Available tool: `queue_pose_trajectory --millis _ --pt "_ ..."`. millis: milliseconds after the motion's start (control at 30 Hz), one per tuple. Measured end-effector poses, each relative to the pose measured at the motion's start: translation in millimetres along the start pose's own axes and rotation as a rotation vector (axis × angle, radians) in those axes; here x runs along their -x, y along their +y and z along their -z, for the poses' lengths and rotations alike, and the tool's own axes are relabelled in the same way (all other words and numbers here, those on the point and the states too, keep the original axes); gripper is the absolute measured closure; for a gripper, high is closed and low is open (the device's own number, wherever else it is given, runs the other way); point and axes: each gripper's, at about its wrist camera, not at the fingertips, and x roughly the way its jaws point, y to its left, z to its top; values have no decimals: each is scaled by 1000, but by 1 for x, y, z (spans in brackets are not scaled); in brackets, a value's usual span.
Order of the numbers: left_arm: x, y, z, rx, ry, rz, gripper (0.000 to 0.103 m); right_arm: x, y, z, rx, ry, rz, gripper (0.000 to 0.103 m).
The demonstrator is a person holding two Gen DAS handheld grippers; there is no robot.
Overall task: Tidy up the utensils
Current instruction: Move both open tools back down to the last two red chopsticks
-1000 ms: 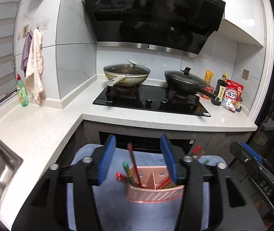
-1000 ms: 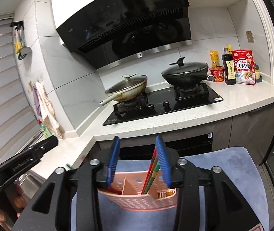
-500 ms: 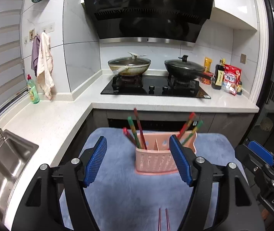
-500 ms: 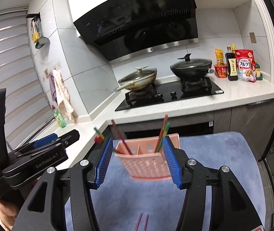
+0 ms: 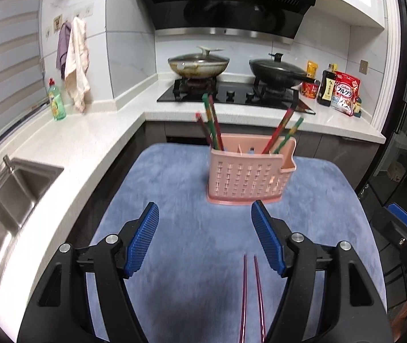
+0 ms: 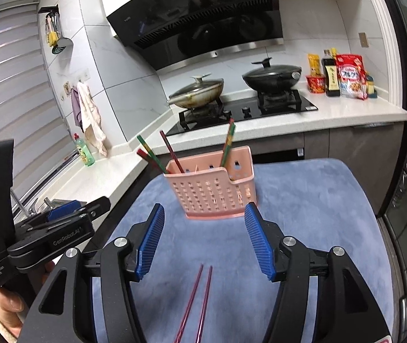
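A pink slotted utensil holder (image 5: 244,177) (image 6: 212,194) stands upright on a blue mat (image 5: 174,177) (image 6: 317,200). Red and green chopsticks (image 5: 212,125) lean out of its left compartment and two more (image 5: 282,128) out of its right. A dark red pair of chopsticks (image 5: 250,294) (image 6: 200,300) lies flat on the mat, nearer to me than the holder. My left gripper (image 5: 203,214) is open and holds nothing. The jaws of my right gripper (image 6: 203,214) are opening, with nothing between them. Both hang short of the holder, above the loose pair.
An L-shaped white counter (image 5: 89,143) wraps the far and left sides, with a steel sink (image 5: 12,188) at the left. Two lidded pans (image 5: 199,64) sit on the hob. Bottles and food packets (image 5: 343,91) stand at the far right. A hand (image 6: 6,308) holds the left gripper.
Both grippers have drawn back from the pink holder and dropped lower, and their jaws have spread wider. The holder stands free farther ahead. The dark red pair has come into view below.
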Motion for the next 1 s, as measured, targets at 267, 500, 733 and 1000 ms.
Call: queue_pose_trajectory --millis 267,500,733,1000 --pt "8 13 49 34 48 -28 39 14 -4 48 37 49 46 46" --pt "5 24 92 67 122 -54 39 17 2 96 92 108 74 46" --pt "-3 36 136 86 207 -82 39 12 6 141 110 191 73 46" --pt "-7 46 174 85 275 -110 39 -1 15 182 137 267 75 46"
